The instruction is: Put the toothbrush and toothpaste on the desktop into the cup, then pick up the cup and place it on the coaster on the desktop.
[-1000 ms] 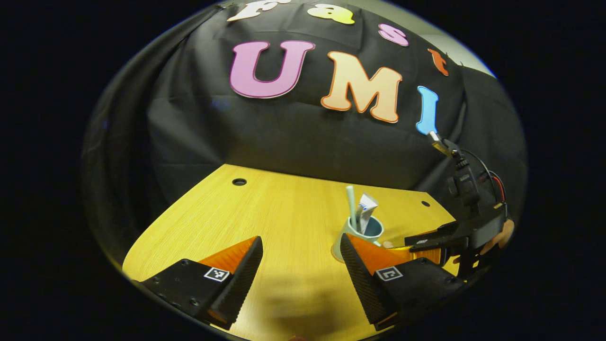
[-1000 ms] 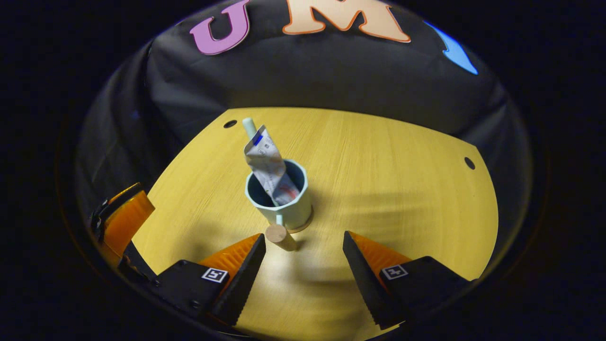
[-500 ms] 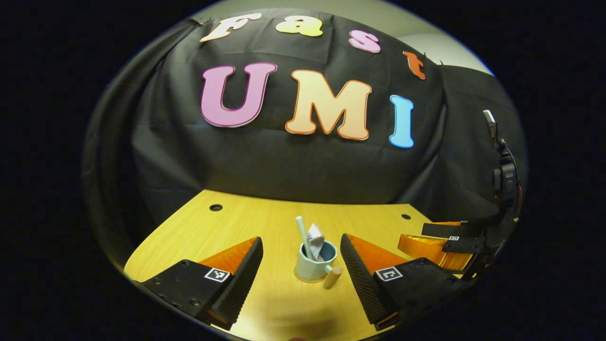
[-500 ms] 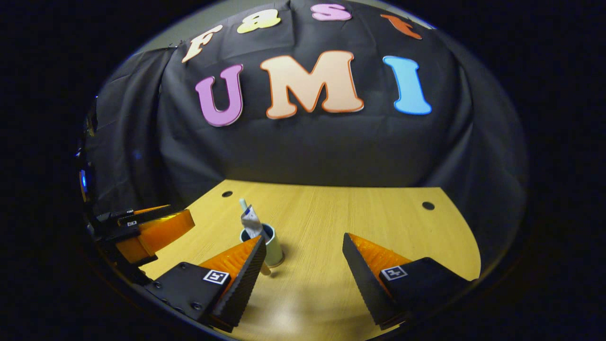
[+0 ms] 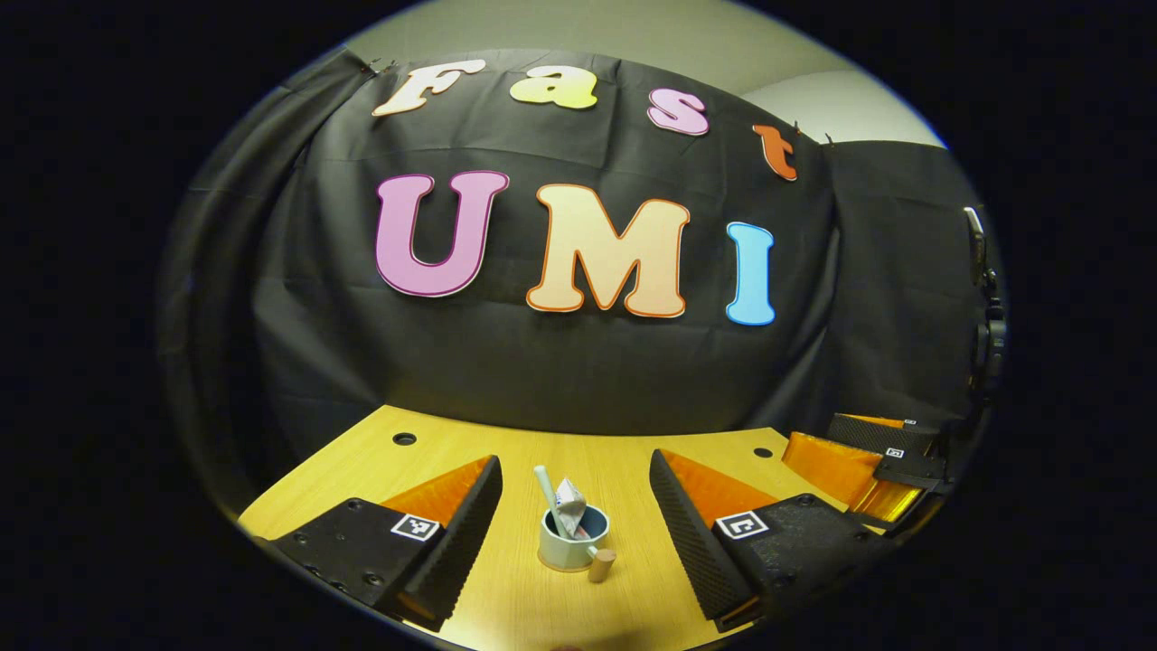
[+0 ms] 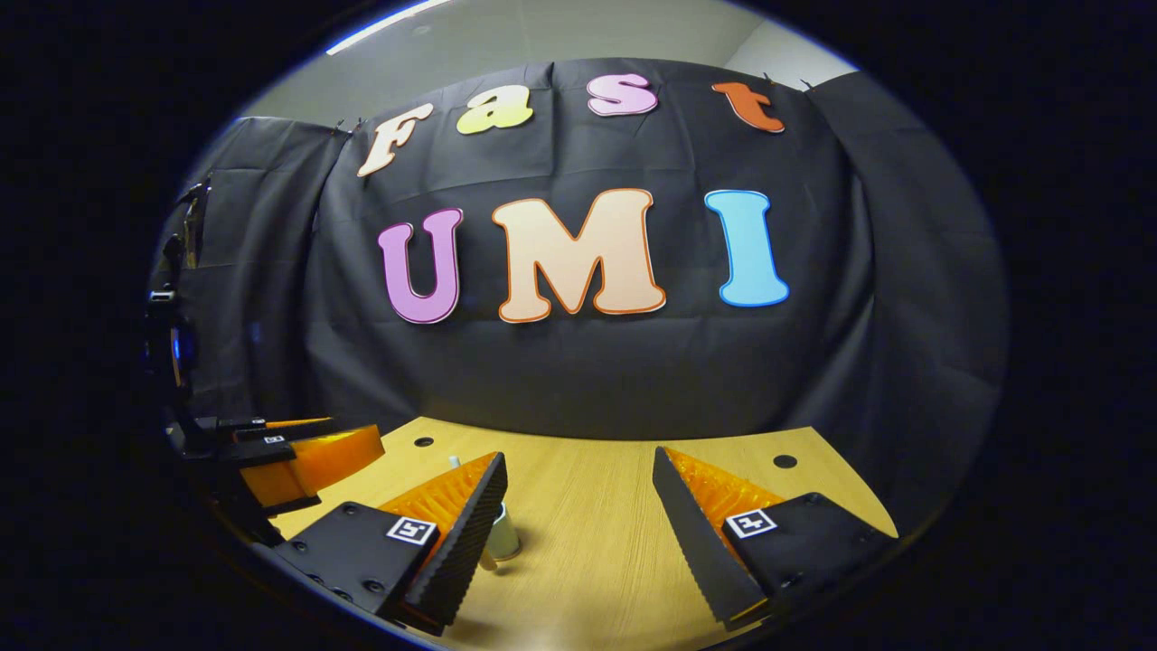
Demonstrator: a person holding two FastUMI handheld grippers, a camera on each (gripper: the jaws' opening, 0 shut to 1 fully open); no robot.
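Note:
A pale blue cup stands upright on the wooden desktop, with a toothbrush and a crumpled toothpaste tube sticking out of it. Its wood-tipped handle points toward me. Whether a coaster lies under the cup is too small to tell. My left gripper is open, set back from the cup and touching nothing. My right gripper is open too and holds nothing. In the right gripper view, its left finger hides most of the cup. The right gripper hovers at the table's right side.
Cable holes mark the desktop's far corners. The black cloth wall rises right behind the table's far edge. In the right gripper view the left gripper hangs over the table's left side.
Both grippers have drawn back and tilted upward, so the cup looks smaller and farther off. The cup with toothbrush and toothpaste has stayed in place on the desktop.

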